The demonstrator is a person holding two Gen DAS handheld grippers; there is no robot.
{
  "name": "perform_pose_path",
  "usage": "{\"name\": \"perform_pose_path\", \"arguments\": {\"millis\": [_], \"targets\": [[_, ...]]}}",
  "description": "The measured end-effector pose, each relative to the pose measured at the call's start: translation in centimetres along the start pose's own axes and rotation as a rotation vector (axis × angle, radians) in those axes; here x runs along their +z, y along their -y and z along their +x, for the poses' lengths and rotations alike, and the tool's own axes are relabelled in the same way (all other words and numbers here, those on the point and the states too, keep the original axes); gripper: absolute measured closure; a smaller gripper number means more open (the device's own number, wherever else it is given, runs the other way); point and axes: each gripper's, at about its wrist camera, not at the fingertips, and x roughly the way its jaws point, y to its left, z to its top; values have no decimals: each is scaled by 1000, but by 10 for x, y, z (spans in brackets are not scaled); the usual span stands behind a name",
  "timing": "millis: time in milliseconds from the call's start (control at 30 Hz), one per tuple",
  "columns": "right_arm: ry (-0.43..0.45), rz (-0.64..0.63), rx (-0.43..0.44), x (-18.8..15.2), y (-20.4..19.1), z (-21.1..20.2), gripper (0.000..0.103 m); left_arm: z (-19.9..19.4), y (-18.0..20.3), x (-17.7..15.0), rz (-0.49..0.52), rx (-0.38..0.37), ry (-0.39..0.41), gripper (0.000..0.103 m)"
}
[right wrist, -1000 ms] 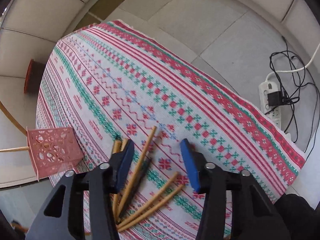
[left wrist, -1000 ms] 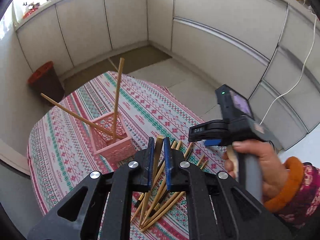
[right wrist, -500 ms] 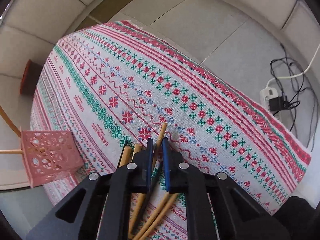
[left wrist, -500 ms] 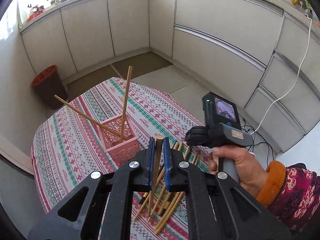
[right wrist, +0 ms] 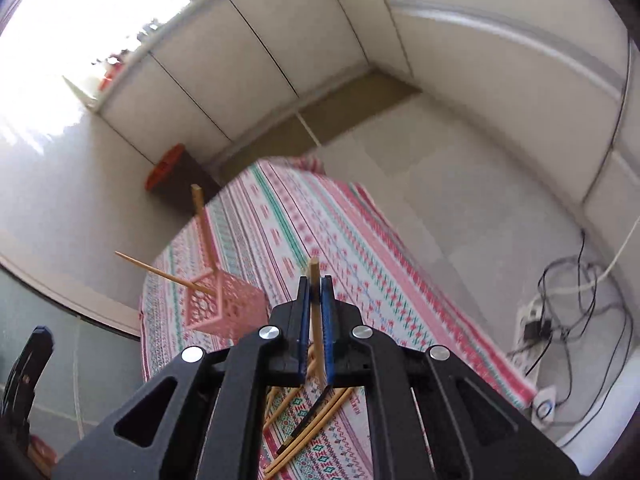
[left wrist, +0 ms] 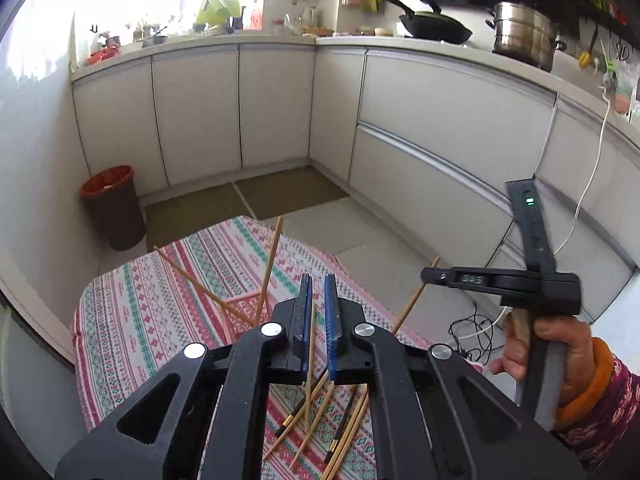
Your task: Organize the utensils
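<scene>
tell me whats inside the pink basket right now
Two wooden chopsticks stand in the pink basket, leaning apart with their tops sticking out over the rim. Its perforated walls cover their lower ends and the bottom, so anything else lying inside cannot be seen.

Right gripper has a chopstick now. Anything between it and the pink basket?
Nothing visible stands between the right gripper, its chopstick and the basket. Two chopsticks already lean out of the basket's mouth.
</scene>
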Motion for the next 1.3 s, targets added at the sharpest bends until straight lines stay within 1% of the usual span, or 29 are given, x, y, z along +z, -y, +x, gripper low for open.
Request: {"name": "perform_pose_path", "arguments": {"millis": [33, 67, 133, 167, 200, 267, 333, 400, 467, 500, 533, 667, 733, 833, 867, 933, 1067, 1167, 1200, 1267, 1300], "targets": [[31, -19, -2, 2, -2, -11, 97, 2, 2, 1, 8, -14, -9, 97], [51, -27, 3, 4, -1, -21, 97, 8, 4, 1, 13, -34, -34, 97], [60, -35, 14, 8, 3, -31, 97, 25, 6, -4, 5, -43, -85, 97], [59, -32, 20, 11, 7, -34, 97, 39, 9, -8, 11, -56, -139, 97], [58, -25, 21, 13, 10, -35, 97, 59, 12, -14, 18, -54, -201, 94], [58, -11, 22, 17, 10, -34, 97, 96, 17, -24, 32, -15, -294, 91], [61, 0, 31, 20, 10, -35, 97, 123, 22, -34, 57, -1, -372, 78], [77, 1, 26, 24, 11, -39, 97, 140, 23, -38, 63, 16, -404, 76], [88, 1, 18, 25, 15, -41, 97, 144, 20, -39, 60, 8, -421, 67], [85, 3, 21, 26, 17, -42, 97, 144, 15, -43, 60, 10, -433, 58], [78, 8, 29, 26, 20, -41, 97, 143, 11, -48, 58, 23, -447, 57], [22, 40, 75, 25, 28, -30, 97, 144, -14, -83, 26, 90, -520, 61], [-17, 48, 107, 22, 26, -22, 97, 148, -25, -108, -1, 112, -560, 70], [-36, 37, 118, 17, 19, -16, 97, 161, -30, -134, -7, 138, -577, 77], [-36, 32, 118, 15, 16, -16, 97, 165, -31, -140, -7, 157, -575, 78], [-36, 25, 121, 13, 12, -15, 97, 174, -32, -148, -8, 178, -567, 79], [-33, 24, 115, 11, 11, -14, 97, 182, -35, -150, -11, 160, -565, 79], [-42, 36, 124, 12, 15, -12, 97, 190, -37, -149, -8, 161, -567, 79], [-44, 37, 126, 13, 15, -12, 97, 196, -39, -149, -14, 170, -571, 79], [-38, 32, 126, 13, 15, -14, 97, 207, -46, -152, -35, 158, -597, 79], [-35, 30, 125, 13, 14, -15, 97, 212, -48, -154, -38, 154, -611, 82]]}}
